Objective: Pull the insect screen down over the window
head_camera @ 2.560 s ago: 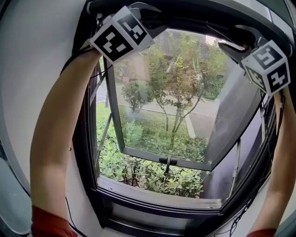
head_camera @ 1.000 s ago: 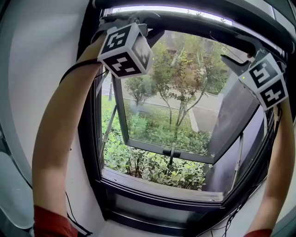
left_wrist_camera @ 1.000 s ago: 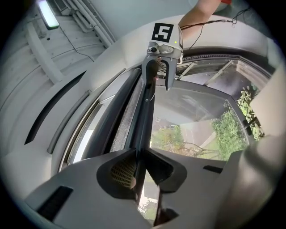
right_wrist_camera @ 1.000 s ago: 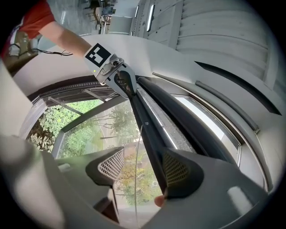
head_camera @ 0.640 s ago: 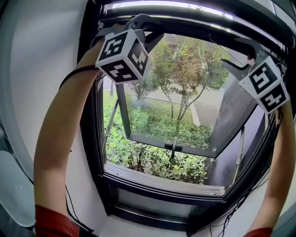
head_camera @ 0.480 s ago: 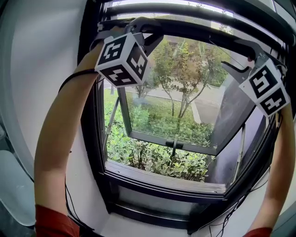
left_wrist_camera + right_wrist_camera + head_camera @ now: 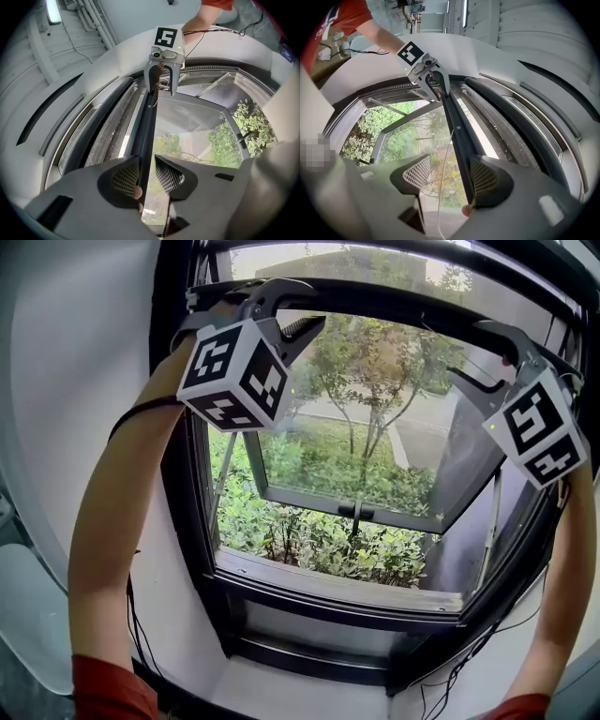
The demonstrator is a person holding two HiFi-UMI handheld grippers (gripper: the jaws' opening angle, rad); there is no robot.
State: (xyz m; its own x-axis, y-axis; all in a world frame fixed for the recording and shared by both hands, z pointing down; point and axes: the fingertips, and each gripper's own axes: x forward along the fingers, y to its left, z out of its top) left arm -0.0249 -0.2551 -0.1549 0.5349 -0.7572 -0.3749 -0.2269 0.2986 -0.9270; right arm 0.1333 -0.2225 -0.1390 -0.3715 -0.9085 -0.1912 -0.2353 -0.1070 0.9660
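The insect screen's dark bottom bar (image 7: 403, 306) runs across the top of the window frame (image 7: 178, 521), with a strip of screen above it. My left gripper (image 7: 305, 310) reaches the bar's left part. In the left gripper view the bar (image 7: 147, 126) passes between the jaws of the left gripper (image 7: 147, 177). It lies against the left pad with a gap to the right pad, and the jaws are opening. My right gripper (image 7: 473, 352) is at the bar's right part. There the bar (image 7: 459, 136) rests against one pad of the right gripper (image 7: 450, 176), and the jaws stand wide.
An outward-tilted glass sash (image 7: 347, 507) hangs open beyond the frame, with shrubs and trees outside. The sill (image 7: 337, 587) lies below. Cables (image 7: 450, 676) trail at the lower right. A thin cord (image 7: 443, 168) hangs by the right jaws. A white wall (image 7: 66, 427) flanks the left.
The screen bar and both grippers have come down a little, and a wider strip shows above the bar. The left jaws have spread apart.
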